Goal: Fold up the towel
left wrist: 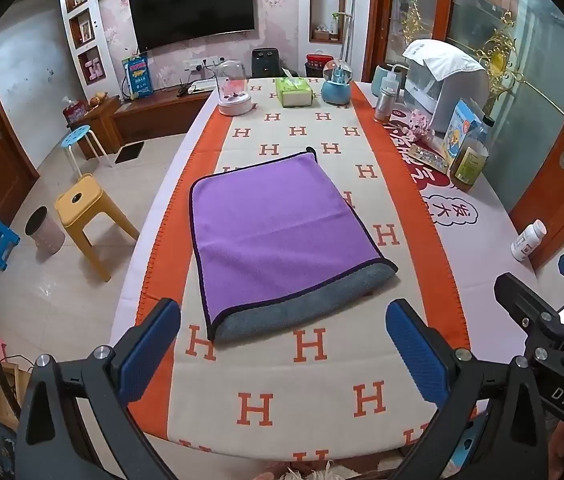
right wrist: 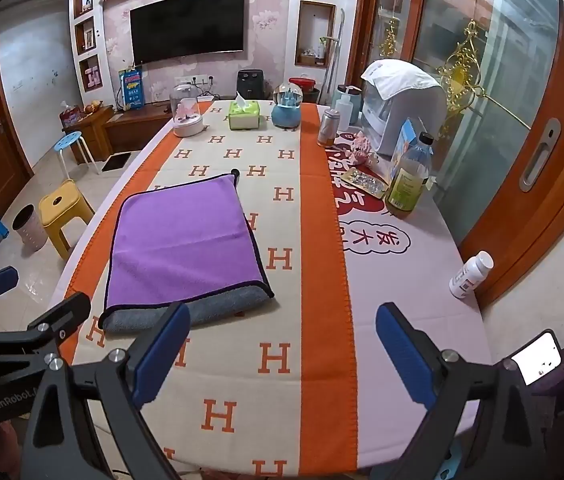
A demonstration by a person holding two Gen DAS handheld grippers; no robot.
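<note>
Towel lying folded once, both grippers hanging back empty

Towel (left wrist: 282, 232) is lying flat on the H-patterned runner (left wrist: 314, 396) near the middle of the table, purple face up, grey underlayer peeking out along the near edge; so it is looking like one fold is already in, though I am only judging that from the doubled edge. Left gripper (left wrist: 282, 352) is hovering just short of the near edge, jaws spread wide, holding nothing; right gripper (right wrist: 282, 356) is sitting to the right of the towel over the runner, jaws also wide apart, nothing between them. Step in hand is reading as the pause between folds; next move is probably calling for each gripper to pinch a near corner, both layers together, then carry them over to the far edge, or one side across to the other; cannot tell which is intended.

Containers: green tissue box (left wrist: 294, 90) is standing at the far end with a tissue sticking up; glass dome (left wrist: 234, 88) beside it is covering something pink; amber bottle (right wrist: 408, 176) on the right is showing yellowish liquid in its lower half; white pill bottle (right wrist: 471, 274) is lying on its side near the table edge, contents hidden; bin (left wrist: 44, 230) on the floor is too dark inside to tell.
</note>
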